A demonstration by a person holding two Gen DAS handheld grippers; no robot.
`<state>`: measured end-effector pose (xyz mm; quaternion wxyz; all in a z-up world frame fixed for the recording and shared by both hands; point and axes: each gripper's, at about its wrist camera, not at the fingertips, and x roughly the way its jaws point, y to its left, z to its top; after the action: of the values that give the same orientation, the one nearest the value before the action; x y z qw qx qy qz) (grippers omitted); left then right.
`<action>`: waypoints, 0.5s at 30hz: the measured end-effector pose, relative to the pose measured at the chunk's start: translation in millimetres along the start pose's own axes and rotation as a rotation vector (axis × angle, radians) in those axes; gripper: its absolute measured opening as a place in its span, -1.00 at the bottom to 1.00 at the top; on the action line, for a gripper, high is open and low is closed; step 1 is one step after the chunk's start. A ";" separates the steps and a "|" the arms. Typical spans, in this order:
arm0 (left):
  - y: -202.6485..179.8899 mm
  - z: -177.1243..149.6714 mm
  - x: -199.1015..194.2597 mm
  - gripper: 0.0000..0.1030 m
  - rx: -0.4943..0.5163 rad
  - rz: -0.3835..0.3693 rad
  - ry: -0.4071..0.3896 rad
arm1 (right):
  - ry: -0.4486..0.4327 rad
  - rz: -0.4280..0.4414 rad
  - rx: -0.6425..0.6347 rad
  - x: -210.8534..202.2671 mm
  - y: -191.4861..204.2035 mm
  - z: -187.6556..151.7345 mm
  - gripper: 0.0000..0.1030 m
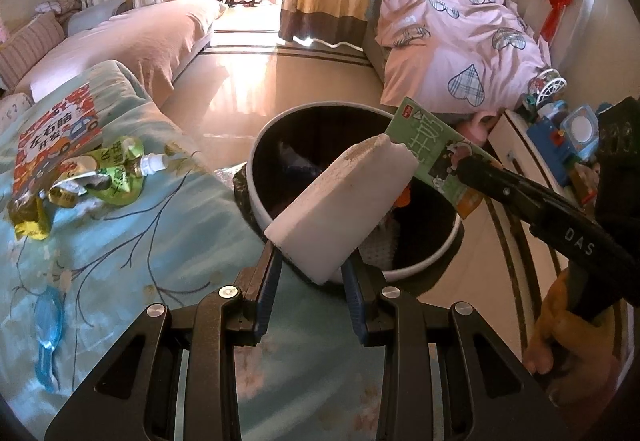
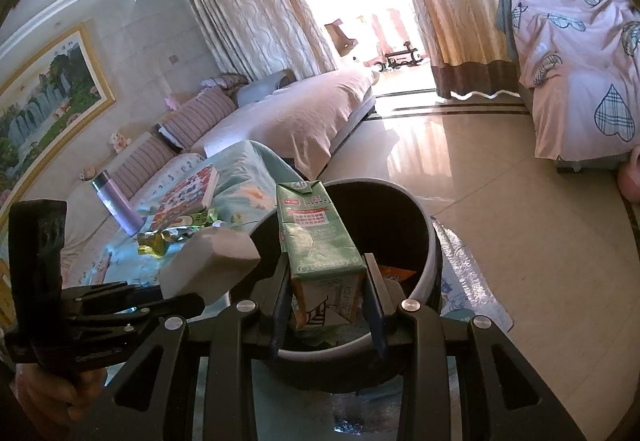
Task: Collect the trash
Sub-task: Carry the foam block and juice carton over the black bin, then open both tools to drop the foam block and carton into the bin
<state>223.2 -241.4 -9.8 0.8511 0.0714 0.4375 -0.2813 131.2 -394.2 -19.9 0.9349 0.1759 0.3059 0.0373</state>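
Observation:
My left gripper (image 1: 311, 261) is shut on a white foam block (image 1: 344, 205) and holds it over the near rim of a round black trash bin (image 1: 256, 161) with a white rim. My right gripper (image 2: 329, 281) is shut on a green milk carton (image 2: 316, 233), held upright over the bin (image 2: 434, 241). In the left wrist view the carton (image 1: 432, 145) and right gripper (image 1: 472, 169) come in from the right above the bin. The foam block (image 2: 212, 261) shows left of the carton. Green and gold wrappers and a squeeze pouch (image 1: 116, 169) lie on the blue bedspread.
A children's book (image 1: 56, 133) and a blue hand mirror (image 1: 48, 325) lie on the bedspread (image 1: 140, 241). A purple bottle (image 2: 116, 201) stands behind. A pink quilt pile (image 1: 460, 41) and a toy-covered cabinet (image 1: 560, 121) are at right. Shiny tiled floor (image 2: 500, 181) lies beyond the bin.

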 end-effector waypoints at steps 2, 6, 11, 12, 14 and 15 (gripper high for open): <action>-2.0 3.4 2.7 -0.42 0.005 0.005 0.004 | 0.003 -0.004 0.002 1.6 -2.0 1.3 -0.35; -4.7 6.2 8.1 -0.41 0.011 0.012 0.012 | 0.011 -0.009 0.007 5.9 -3.9 2.5 -0.35; -4.6 9.5 13.2 -0.39 0.004 0.008 0.022 | 0.023 -0.019 0.012 12.4 -7.8 4.0 -0.35; -5.0 10.2 13.7 -0.38 0.005 0.008 0.022 | 0.027 -0.021 0.014 13.9 -8.6 4.4 -0.35; -6.1 11.7 14.3 -0.38 0.007 0.012 0.024 | 0.032 -0.023 0.017 17.1 -10.8 5.5 -0.35; -6.9 12.7 14.0 -0.36 0.008 0.016 0.022 | 0.035 -0.025 0.019 18.4 -11.6 5.9 -0.35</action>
<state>234.8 -257.6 -12.1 0.8482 0.0813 0.4449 -0.2756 149.1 -403.5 -29.9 0.9281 0.1804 0.3248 0.0260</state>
